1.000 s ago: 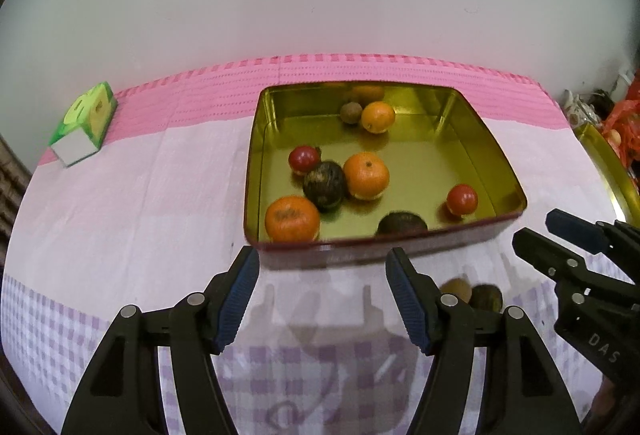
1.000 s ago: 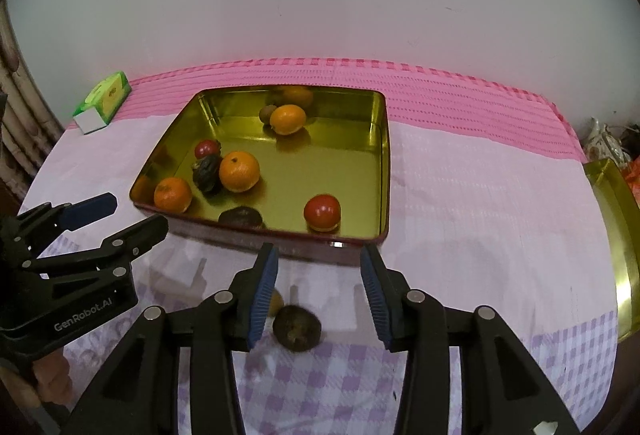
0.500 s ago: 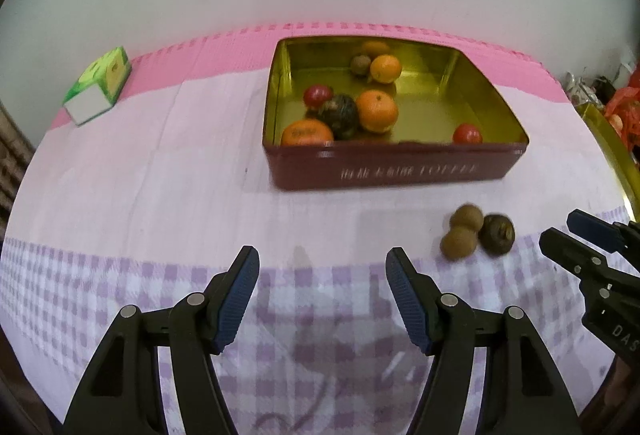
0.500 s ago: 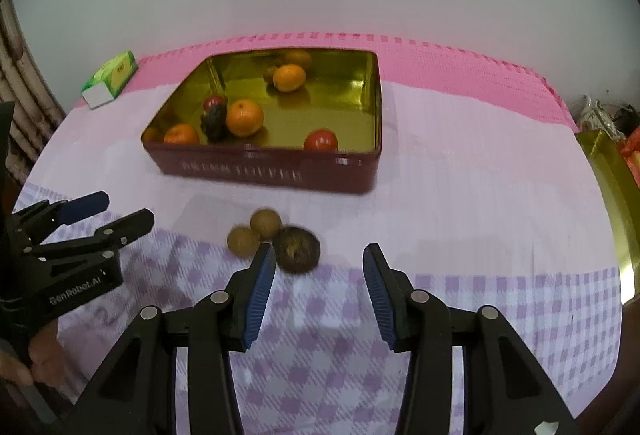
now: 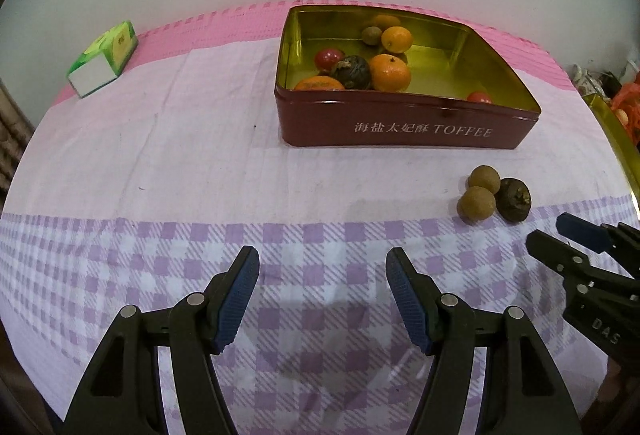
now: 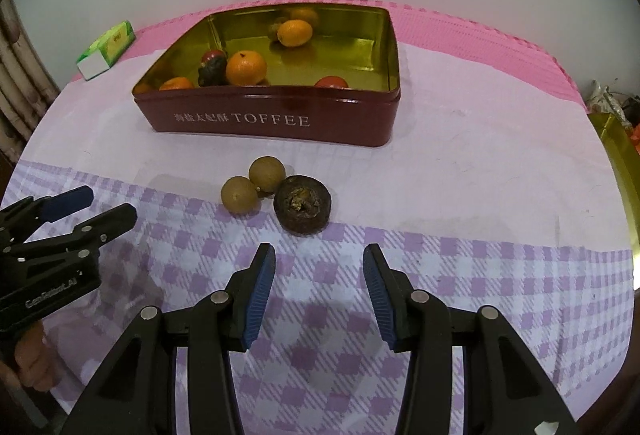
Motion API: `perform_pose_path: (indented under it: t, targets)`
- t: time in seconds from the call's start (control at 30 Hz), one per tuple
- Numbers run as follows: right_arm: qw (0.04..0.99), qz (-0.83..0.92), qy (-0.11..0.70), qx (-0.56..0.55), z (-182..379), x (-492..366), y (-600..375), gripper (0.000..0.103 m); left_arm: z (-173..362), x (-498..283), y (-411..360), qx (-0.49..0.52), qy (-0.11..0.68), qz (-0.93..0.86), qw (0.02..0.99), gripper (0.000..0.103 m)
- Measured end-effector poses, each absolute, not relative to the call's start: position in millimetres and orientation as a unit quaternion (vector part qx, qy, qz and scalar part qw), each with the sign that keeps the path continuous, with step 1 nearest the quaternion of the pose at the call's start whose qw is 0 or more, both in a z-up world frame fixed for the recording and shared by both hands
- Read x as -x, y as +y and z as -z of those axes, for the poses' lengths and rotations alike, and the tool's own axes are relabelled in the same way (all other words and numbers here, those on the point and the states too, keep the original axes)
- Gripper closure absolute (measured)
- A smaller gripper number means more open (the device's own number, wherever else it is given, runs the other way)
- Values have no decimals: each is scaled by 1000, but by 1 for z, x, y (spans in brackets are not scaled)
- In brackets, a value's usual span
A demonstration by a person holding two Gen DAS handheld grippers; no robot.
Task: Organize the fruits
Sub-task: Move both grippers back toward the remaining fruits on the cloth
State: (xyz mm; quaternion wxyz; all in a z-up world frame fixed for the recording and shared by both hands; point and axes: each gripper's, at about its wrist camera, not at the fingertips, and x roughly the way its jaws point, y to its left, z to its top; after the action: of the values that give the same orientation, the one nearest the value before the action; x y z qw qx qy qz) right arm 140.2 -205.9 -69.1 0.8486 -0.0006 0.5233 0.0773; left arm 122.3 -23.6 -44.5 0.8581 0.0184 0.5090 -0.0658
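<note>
A dark red TOFFEE tin (image 5: 404, 127) (image 6: 276, 123) with a gold inside holds several fruits: oranges (image 5: 389, 72) (image 6: 246, 67), red fruits (image 5: 329, 58) and a dark fruit (image 5: 352, 72). On the cloth in front of it lie two tan longans (image 6: 238, 194) (image 6: 267, 173) (image 5: 476, 204) and a dark brown fruit (image 6: 302, 204) (image 5: 513, 199), touching each other. My right gripper (image 6: 319, 271) is open and empty, just short of the dark fruit. My left gripper (image 5: 322, 271) is open and empty, over the checked cloth to the left of the loose fruits.
A green and white box (image 5: 105, 58) (image 6: 107, 48) lies at the far left on the pink cloth. A gold tin edge (image 6: 622, 171) (image 5: 612, 131) stands at the right, with clutter behind it. A white wall runs behind the table.
Both grippers have drawn back and lowered from over the tin. The loose fruits in front of the tin have come fully into view. Both stay open.
</note>
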Motion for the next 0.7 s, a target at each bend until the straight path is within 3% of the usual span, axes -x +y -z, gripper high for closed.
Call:
perform_pose_path:
  t: [0.7]
  targets:
    - [851,-73,520,20,85,-164,-192,60,53,-130,-24,-15,524,65,849,36]
